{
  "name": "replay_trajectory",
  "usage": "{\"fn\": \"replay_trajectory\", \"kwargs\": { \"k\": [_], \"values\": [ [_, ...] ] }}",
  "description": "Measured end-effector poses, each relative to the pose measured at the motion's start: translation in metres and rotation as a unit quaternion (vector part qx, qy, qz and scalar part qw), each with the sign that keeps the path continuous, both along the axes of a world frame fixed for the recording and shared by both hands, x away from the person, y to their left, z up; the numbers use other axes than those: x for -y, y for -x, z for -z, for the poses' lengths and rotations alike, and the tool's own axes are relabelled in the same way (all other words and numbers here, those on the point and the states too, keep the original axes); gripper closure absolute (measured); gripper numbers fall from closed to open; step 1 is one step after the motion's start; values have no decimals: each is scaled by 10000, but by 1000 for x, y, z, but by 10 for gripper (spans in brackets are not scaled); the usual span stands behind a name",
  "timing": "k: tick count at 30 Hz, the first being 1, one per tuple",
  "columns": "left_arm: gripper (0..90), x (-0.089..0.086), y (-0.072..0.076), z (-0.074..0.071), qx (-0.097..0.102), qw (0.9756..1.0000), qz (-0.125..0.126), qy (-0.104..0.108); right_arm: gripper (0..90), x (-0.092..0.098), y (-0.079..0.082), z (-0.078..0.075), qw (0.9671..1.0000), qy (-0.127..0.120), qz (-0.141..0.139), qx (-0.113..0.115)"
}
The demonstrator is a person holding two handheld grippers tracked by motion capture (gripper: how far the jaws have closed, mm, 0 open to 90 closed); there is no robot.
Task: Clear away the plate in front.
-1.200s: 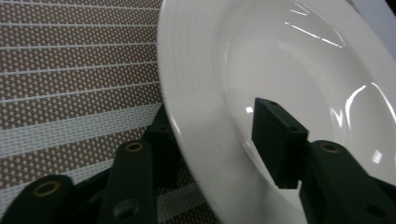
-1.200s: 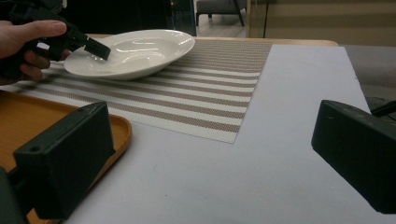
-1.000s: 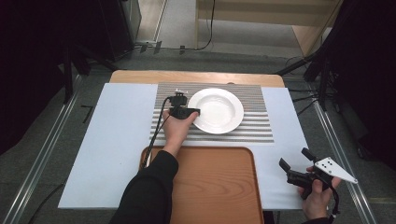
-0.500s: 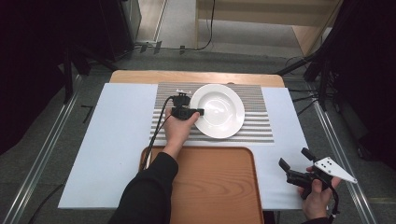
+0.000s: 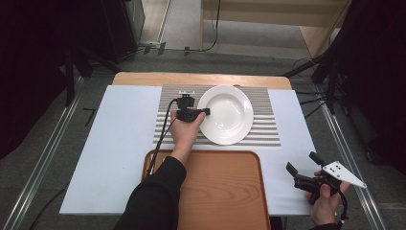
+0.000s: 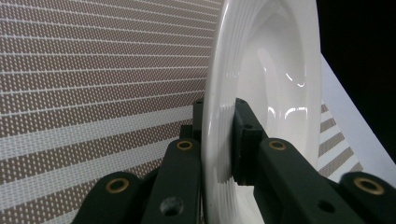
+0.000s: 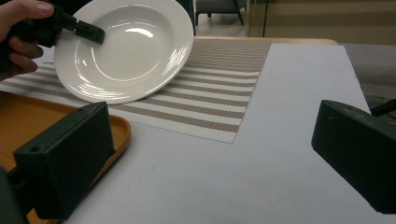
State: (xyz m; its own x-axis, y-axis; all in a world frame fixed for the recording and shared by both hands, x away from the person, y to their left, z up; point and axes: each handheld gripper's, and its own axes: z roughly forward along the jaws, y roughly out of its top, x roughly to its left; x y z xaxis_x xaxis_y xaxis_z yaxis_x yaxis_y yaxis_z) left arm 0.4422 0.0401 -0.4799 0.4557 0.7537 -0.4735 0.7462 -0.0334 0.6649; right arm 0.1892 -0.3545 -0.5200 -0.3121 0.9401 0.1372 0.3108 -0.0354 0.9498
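A white sheet [image 5: 115, 143] is spread over the bench [image 5: 143, 78], and a striped mat [image 5: 268, 129] is laid on it. At the left side of the mat, the left gripper [image 5: 203, 111] is held by a hand [image 5: 184, 132]. Its jaws have just been closing, and now the rim of the white plate [image 5: 227, 115] is pinched between them at the plate's 9 o'clock edge. In the right gripper view, the plate [image 7: 135, 51] is seen tipped up on that side, with its far edge resting on the mat. An orange tray [image 5: 225, 191] is seen at 6 o'clock from the plate. At 4 o'clock, near the bench corner, the right gripper [image 5: 301, 167] is held with its jaws spread wide and nothing between them.
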Motion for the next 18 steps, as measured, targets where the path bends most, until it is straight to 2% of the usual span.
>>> {"fn": "replay_trajectory", "kwargs": {
  "k": [8, 12, 18],
  "values": [
    [822, -8, 0, -1, 22, 9999, -130, 63, 0, 0, 0, 0, 10000, -8, 0, 1],
    [822, -16, 1, -2, -21, 9995, -189, 234, 0, 0, 0, 0, 10000, -7, 0, 1],
    [821, -22, 5, -10, 57, 9996, -120, 265, 0, 0, 0, 0, 10000, 2, 7, -8]
  ]
}}
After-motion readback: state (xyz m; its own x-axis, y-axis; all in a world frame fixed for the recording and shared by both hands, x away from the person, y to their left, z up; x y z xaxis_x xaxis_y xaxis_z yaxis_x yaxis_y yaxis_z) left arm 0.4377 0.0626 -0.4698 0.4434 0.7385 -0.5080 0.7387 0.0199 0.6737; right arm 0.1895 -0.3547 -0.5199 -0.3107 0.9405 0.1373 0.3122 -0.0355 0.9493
